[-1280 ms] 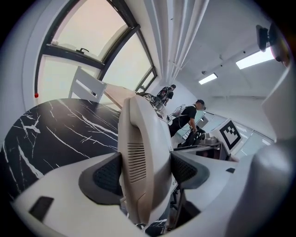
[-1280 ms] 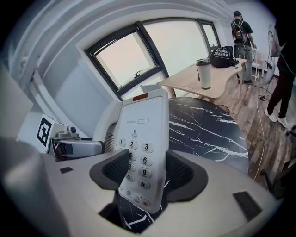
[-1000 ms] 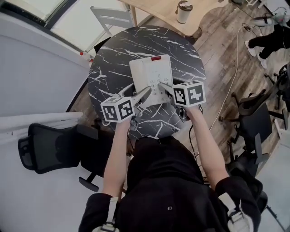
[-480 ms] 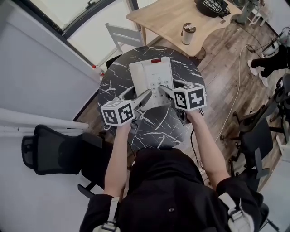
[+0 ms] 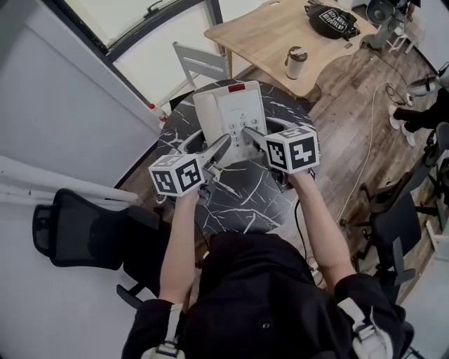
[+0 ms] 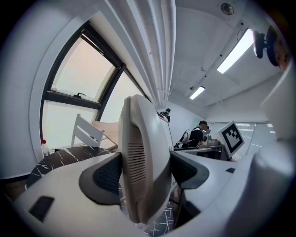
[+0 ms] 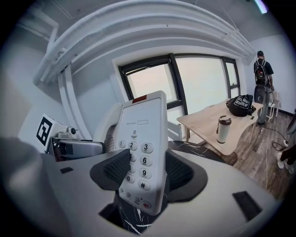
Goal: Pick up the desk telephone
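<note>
The white desk telephone (image 5: 230, 111) hangs tilted above the round black marble table (image 5: 242, 200), held from both sides. My left gripper (image 5: 212, 148) is shut on its handset side, and the left gripper view shows the telephone (image 6: 144, 162) pressed between both dark pads (image 6: 107, 175). On the keypad side my right gripper (image 5: 254, 134) is shut too. In the right gripper view the telephone (image 7: 142, 148) stands between the pads (image 7: 178, 170), number keys facing the camera. The phone's underside is hidden.
A wooden desk (image 5: 277, 31) behind the table carries a tumbler (image 5: 296, 63) and a black bag (image 5: 337, 19). A white chair (image 5: 201, 64) stands at the table's far edge. A black office chair (image 5: 77, 228) is at left, more chairs (image 5: 396, 210) at right.
The telephone has risen off the marble table and tipped up, with both grippers still clamped on it. It now reaches past the table's far edge in the head view.
</note>
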`<state>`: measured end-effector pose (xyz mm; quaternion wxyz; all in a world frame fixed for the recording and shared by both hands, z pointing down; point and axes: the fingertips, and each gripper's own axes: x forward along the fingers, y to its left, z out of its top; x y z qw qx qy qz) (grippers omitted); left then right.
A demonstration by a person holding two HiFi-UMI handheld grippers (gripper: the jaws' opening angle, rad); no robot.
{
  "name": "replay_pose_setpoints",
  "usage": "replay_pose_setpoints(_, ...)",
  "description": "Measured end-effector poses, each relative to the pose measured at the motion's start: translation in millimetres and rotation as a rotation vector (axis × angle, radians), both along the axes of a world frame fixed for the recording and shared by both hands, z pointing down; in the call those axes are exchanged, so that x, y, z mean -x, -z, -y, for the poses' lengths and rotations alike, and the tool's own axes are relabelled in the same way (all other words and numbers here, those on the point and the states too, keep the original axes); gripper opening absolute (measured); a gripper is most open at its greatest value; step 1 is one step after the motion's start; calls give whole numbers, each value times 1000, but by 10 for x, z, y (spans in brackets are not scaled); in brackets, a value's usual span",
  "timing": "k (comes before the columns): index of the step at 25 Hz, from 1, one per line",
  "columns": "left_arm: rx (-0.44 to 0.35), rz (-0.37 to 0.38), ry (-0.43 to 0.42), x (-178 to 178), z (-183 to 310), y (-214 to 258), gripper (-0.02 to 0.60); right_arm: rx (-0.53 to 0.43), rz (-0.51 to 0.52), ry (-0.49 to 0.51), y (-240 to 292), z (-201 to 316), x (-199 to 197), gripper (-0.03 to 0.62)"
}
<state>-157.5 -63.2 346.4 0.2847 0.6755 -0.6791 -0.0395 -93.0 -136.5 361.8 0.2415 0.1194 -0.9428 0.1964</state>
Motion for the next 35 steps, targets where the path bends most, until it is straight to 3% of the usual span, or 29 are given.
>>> replay_pose_setpoints(17,-77,78,25,70,-9,500,347,-83,84,11,508,14,86,253)
replay_pose_setpoints(35,-108,127,24,76,91,755,347,-95,148,6,737,115,83,250)
